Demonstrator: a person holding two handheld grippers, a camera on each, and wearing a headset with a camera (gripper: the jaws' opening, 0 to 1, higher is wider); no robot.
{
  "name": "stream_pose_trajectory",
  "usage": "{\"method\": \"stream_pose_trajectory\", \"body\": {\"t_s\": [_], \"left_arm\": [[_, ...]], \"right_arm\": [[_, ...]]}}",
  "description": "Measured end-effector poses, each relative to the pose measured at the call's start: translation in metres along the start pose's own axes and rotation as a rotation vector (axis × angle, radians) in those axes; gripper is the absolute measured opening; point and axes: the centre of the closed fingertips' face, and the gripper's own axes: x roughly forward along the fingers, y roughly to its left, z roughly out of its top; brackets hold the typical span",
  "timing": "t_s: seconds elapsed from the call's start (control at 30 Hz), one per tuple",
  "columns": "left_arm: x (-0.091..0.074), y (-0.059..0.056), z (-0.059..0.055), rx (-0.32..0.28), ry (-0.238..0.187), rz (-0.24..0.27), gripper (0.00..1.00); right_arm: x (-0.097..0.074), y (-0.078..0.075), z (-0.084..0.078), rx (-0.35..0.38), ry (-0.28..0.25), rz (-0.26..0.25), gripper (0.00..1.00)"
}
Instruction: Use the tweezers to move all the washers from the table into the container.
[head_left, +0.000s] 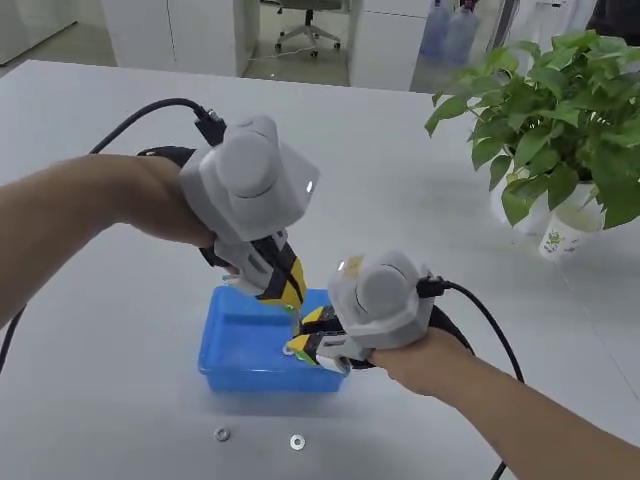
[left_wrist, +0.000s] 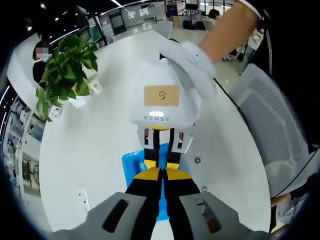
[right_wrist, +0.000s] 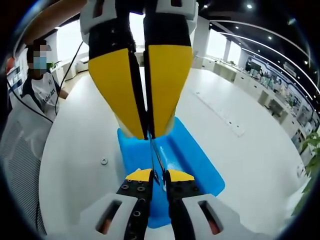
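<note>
I'm watching the person holding both grippers over the blue container (head_left: 235, 355), which is sitting on the white desk (head_left: 120, 110). The left gripper (head_left: 285, 296) is standing at the container's eleven o'clock and pointing steeply down. Its yellow-tipped tongs are pressing shut on the upper end of the tweezers (right_wrist: 151, 152).

The right gripper (head_left: 306, 348) is lying low at about the container's four o'clock, over its near rim. In the right gripper view its tongs are pinching in on the two thin tweezer arms from either side, just below the left gripper's tips. The tweezers are hanging over the inside of the container with their points toward its blue floor. I cannot tell whether the points are holding anything. In the head view a small pale ring is showing right at the right gripper's tongs, too blurred to say whether it is a washer.

On the bare desk at the container's six o'clock, one washer (head_left: 222, 434) is lying flat, and a second washer (head_left: 297, 441) is lying near it at its three o'clock. Both are apart from the container.

A leafy potted plant (head_left: 555, 120) is standing in a white pot at the container's two o'clock, well apart from it.
</note>
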Motion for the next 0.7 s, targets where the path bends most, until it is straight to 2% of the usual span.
{"method": "stream_pose_trajectory", "body": {"t_s": [0.4,0.7], "left_arm": [[-0.019,-0.012,0.01,0.001,-0.01,0.014,0.05],[-0.021,-0.027,0.015,-0.002,-0.013,-0.001,0.05]], "right_arm": [[-0.012,0.012,0.018,-0.008,-0.028,-0.01,0.12],[-0.02,0.027,0.016,-0.009,-0.026,-0.007,0.12]]}}
